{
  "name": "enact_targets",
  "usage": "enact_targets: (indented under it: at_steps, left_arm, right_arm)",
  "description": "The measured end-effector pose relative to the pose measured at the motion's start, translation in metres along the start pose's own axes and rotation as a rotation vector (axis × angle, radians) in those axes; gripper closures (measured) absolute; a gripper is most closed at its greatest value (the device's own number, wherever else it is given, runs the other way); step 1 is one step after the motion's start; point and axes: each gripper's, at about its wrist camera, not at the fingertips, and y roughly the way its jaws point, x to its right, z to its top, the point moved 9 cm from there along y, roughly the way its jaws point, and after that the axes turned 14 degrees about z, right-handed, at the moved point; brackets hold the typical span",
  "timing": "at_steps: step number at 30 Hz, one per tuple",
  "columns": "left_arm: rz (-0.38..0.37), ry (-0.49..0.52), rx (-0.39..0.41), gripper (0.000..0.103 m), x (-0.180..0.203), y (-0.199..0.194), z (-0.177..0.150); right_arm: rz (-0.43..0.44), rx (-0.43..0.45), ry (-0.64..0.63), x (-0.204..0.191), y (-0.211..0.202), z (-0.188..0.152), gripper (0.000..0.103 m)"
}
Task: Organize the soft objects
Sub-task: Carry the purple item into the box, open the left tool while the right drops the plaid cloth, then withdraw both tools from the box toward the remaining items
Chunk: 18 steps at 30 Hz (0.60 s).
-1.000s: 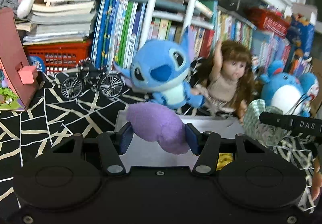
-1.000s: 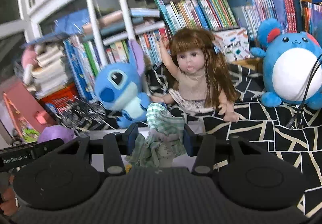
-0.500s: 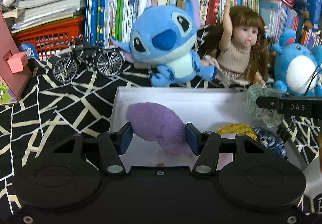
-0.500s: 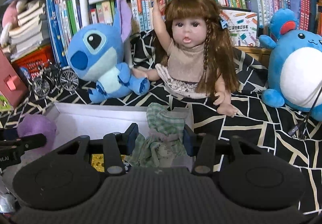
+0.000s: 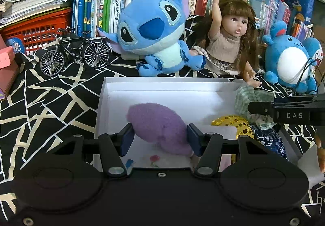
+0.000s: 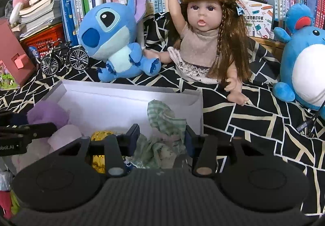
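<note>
The left gripper [image 5: 160,137] holds a purple plush piece [image 5: 156,126] between its two fingers [image 5: 127,138], which press its sides so that the soft body bulges forward past them. It hangs inside the white box [image 5: 162,84], over the left half of the box floor, low enough that a release would probably drop it inside the walls, not onto the patterned cloth [image 5: 50,100] around the box.

The right gripper [image 6: 162,138] holds a green checked cloth [image 6: 162,120], bunched between its fingers [image 6: 134,136] at a middling width. The cloth sits over the right end of the box, near the far right corner, with its crumpled tail reaching down among the things already there. Keeping the two grippers at opposite ends looks deliberate: each item gets its own space, and the tools do not cross.

A gold sequinned item [image 5: 233,124] and a dark blue patterned piece [image 5: 268,140] already lie in the box near the right side, just beside the checked cloth. That suggests the box is the collecting place for small soft things.

The blue plush toy [image 5: 154,31], the doll [image 5: 229,37] and the round blue plush [image 5: 288,59] sit upright behind the box against the books, apart from it. They seem too large for it and appear to be left as backdrop. A model bicycle [image 5: 75,51] stands to the left, clear of the work.
</note>
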Motion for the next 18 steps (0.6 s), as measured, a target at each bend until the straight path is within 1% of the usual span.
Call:
enact_targets:
  at_steps: [6, 8, 10, 11, 14, 16, 18]
  left_arm:
    - [-0.013, -0.001, -0.009, 0.048, -0.0004, -0.0025, -0.0044]
    - [-0.016, -0.001, -0.013, 0.051, -0.0005, -0.0029, -0.0055]
    - [-0.022, 0.000, -0.023, 0.051, 0.0002, -0.0022, -0.0071]
    - [-0.019, 0.001, -0.029, 0.051, 0.0004, -0.0018, -0.0084]
    - [-0.014, 0.006, -0.025, 0.049, 0.0008, -0.0029, -0.0100]
    - [-0.009, 0.007, -0.021, 0.046, 0.0001, -0.0041, -0.0097]
    - [-0.007, -0.002, -0.020, 0.043, -0.0016, -0.0058, -0.0088]
  right_arm:
    - [0.007, -0.017, 0.002, 0.0013, 0.0000, -0.0073, 0.053]
    - [0.006, -0.019, 0.002, 0.0015, 0.0005, -0.0089, 0.052]
    - [0.008, -0.017, 0.008, 0.0018, 0.0004, -0.0088, 0.052]
    - [0.007, -0.016, 0.010, 0.0016, 0.0003, -0.0083, 0.051]
    - [0.003, -0.009, 0.008, 0.0010, -0.0016, -0.0066, 0.043]
    - [0.002, -0.007, 0.006, 0.0001, -0.0032, -0.0059, 0.036]
    - [0.002, -0.008, 0.005, -0.0009, -0.0051, -0.0050, 0.033]
